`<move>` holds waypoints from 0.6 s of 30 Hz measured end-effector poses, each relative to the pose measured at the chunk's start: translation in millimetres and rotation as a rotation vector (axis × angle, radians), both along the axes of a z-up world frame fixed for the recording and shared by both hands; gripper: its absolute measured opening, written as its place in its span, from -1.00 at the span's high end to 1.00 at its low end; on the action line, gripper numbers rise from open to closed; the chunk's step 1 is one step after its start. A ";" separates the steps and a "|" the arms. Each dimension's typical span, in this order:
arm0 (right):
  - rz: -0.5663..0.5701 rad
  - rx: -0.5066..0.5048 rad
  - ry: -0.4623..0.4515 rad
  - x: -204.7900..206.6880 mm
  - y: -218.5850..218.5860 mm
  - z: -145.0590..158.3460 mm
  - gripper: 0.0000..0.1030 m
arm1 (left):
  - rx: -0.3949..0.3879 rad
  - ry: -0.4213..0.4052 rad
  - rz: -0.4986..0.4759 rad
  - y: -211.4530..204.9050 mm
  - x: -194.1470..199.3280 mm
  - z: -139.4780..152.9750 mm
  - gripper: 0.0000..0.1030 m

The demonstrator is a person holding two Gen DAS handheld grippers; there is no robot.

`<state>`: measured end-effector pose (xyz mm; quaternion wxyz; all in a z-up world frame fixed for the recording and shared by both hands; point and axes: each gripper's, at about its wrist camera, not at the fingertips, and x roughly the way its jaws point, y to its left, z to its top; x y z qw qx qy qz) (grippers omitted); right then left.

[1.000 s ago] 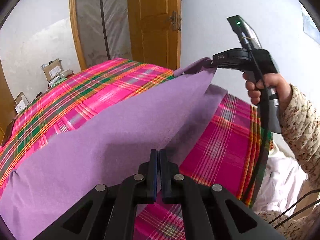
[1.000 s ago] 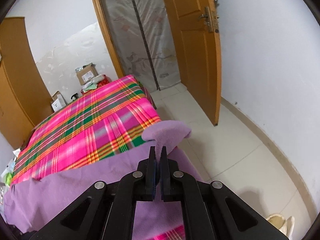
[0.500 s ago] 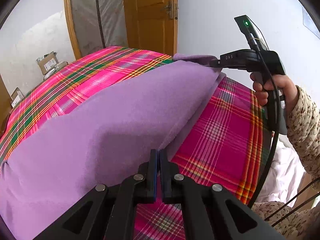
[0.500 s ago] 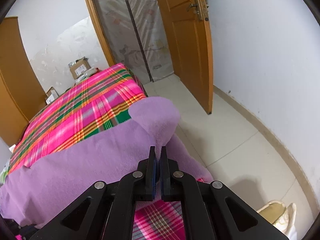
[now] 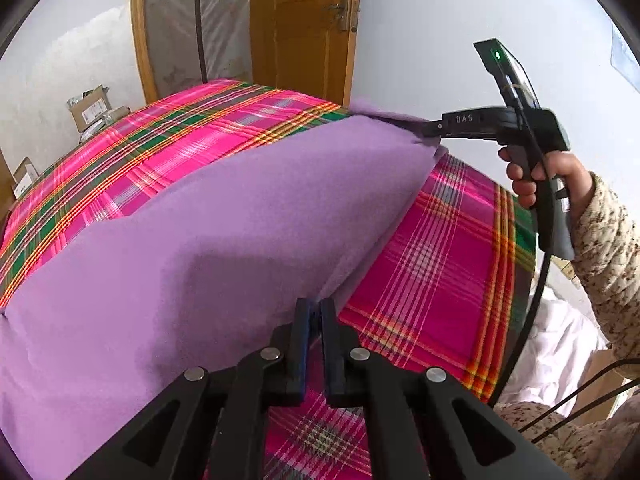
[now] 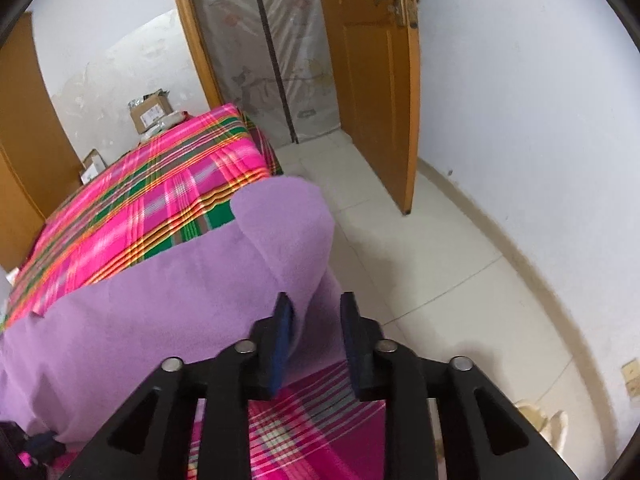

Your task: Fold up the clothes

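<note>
The purple fleece garment (image 5: 224, 240), folded over on the plaid-covered bed (image 5: 440, 272), is pinched at one corner by the closed left claw (image 5: 314, 312) while the right claw (image 6: 316, 312) is opening to release its corner.

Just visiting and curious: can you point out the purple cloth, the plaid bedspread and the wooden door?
purple cloth (image 5: 224, 232): left wrist view, its broad middle.
plaid bedspread (image 5: 440, 264): left wrist view, bare right part.
wooden door (image 6: 372, 80): right wrist view, its panel.
</note>
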<state>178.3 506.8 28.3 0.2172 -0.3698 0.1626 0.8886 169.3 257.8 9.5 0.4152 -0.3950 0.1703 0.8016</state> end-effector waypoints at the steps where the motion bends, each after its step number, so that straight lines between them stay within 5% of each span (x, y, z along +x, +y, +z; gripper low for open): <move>1: 0.008 0.016 -0.002 -0.8 0.3 1.7 0.48 | 0.008 -0.005 0.001 -0.7 -0.5 1.8 0.92; 13: 0.113 0.082 -0.074 -53.7 4.9 -3.1 0.38 | 0.018 -0.041 0.013 0.7 -8.0 1.1 0.90; 18: 0.052 0.023 -0.048 -49.4 23.7 -3.9 0.72 | 0.016 -0.046 0.020 0.5 -9.5 -0.3 0.90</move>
